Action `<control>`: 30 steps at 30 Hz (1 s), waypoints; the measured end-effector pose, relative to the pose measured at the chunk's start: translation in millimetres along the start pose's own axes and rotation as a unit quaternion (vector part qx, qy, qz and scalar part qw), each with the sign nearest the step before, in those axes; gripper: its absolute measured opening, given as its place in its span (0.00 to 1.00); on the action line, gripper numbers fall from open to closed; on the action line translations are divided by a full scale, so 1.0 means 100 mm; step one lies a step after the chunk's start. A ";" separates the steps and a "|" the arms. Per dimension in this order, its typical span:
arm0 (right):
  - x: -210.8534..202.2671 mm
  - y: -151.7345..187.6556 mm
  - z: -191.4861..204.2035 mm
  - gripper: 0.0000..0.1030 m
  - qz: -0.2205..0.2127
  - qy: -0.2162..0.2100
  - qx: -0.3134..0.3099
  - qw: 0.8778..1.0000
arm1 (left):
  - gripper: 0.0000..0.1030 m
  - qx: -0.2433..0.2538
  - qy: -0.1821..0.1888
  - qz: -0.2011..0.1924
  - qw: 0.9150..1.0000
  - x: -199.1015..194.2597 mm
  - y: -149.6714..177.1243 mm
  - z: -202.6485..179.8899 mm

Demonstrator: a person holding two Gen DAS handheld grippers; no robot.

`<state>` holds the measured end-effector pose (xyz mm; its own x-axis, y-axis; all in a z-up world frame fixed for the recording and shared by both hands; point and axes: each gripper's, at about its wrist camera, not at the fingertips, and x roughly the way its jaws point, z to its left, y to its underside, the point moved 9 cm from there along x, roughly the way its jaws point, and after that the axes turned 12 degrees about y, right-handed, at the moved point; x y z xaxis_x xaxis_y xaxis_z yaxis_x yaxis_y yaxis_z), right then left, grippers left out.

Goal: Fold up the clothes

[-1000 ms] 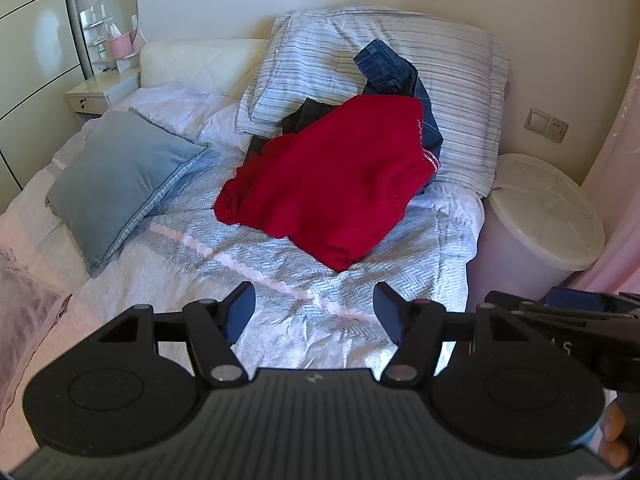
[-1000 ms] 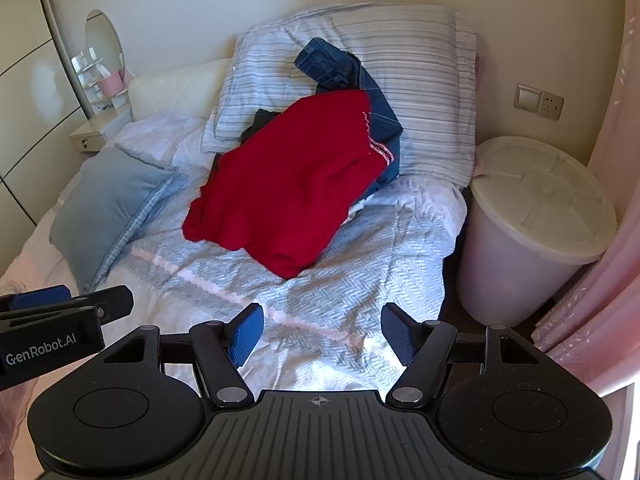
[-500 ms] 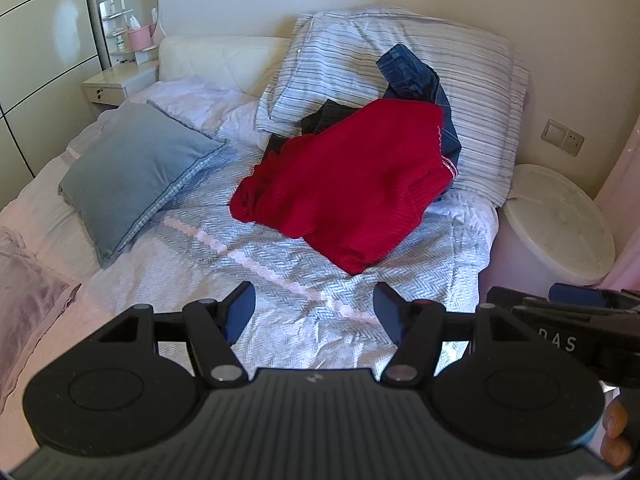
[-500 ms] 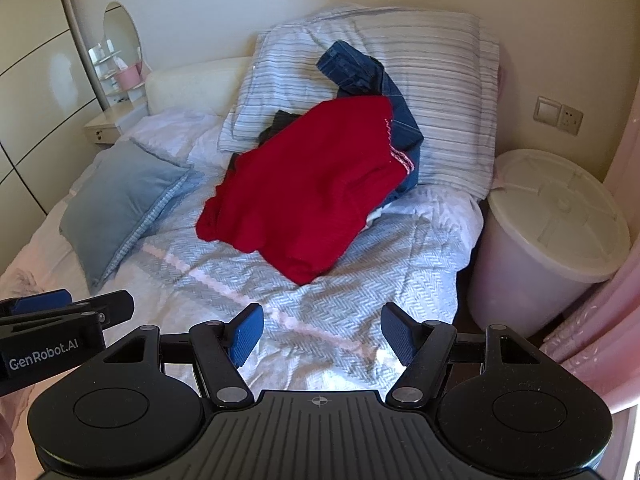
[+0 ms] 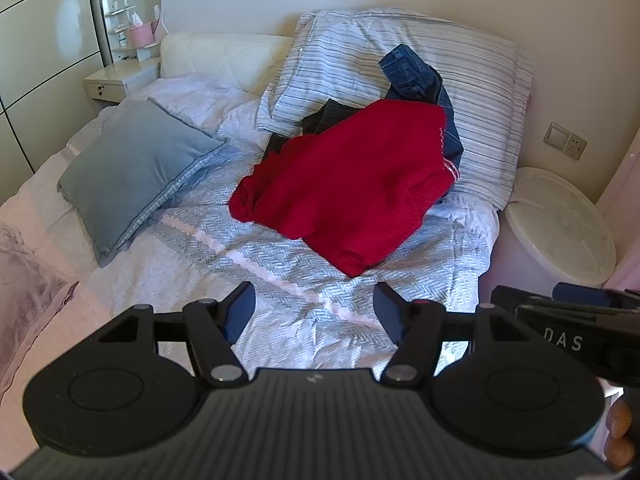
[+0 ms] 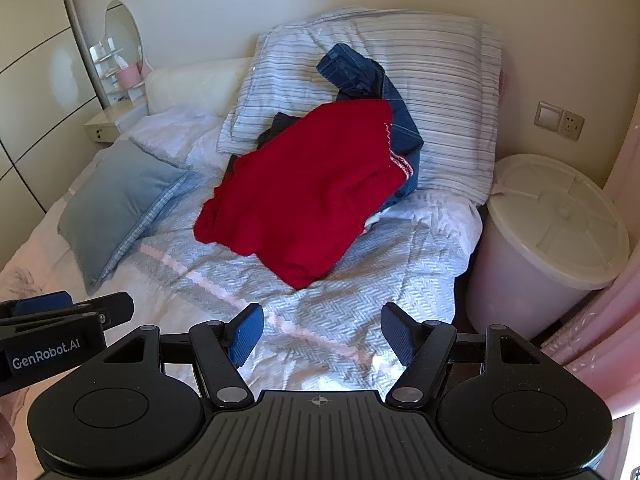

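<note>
Red knit sweater [image 5: 352, 196] on bed [image 5: 304, 280]: soft, limp, light; pinch at hem corners; both hand-held grippers [image 5: 316, 312] [image 6: 322, 334] gape empty

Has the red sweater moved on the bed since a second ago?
No. The red sweater still lies against the striped pillow and over the jeans; only the cameras' framing shifted.

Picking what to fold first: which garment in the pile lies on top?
The red sweater; it drapes over the blue jeans and a dark garment beneath.

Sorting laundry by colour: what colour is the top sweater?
Red sweater, clearest in the right wrist view.
</note>
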<state>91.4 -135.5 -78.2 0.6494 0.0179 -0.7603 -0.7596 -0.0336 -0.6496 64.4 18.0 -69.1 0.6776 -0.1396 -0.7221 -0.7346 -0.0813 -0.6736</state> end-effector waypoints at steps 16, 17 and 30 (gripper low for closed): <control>0.17 -0.06 0.00 0.66 0.010 0.002 -0.009 1.000 | 0.60 -0.002 -0.004 0.013 1.000 0.19 -0.08 0.05; 0.19 -0.06 0.00 0.66 0.011 0.003 -0.009 1.000 | 0.60 -0.002 -0.005 0.014 1.000 0.20 -0.09 0.05; 0.52 -0.18 -0.15 0.66 0.019 -0.008 0.003 1.000 | 0.60 -0.003 -0.010 0.036 0.999 0.62 -0.19 0.04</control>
<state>139.7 -148.6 -106.3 0.6201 0.0320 -0.7839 -0.7834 -0.0279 -0.6209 120.4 14.8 -101.2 0.6228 -0.1264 -0.7721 -0.7821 -0.0767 -0.6184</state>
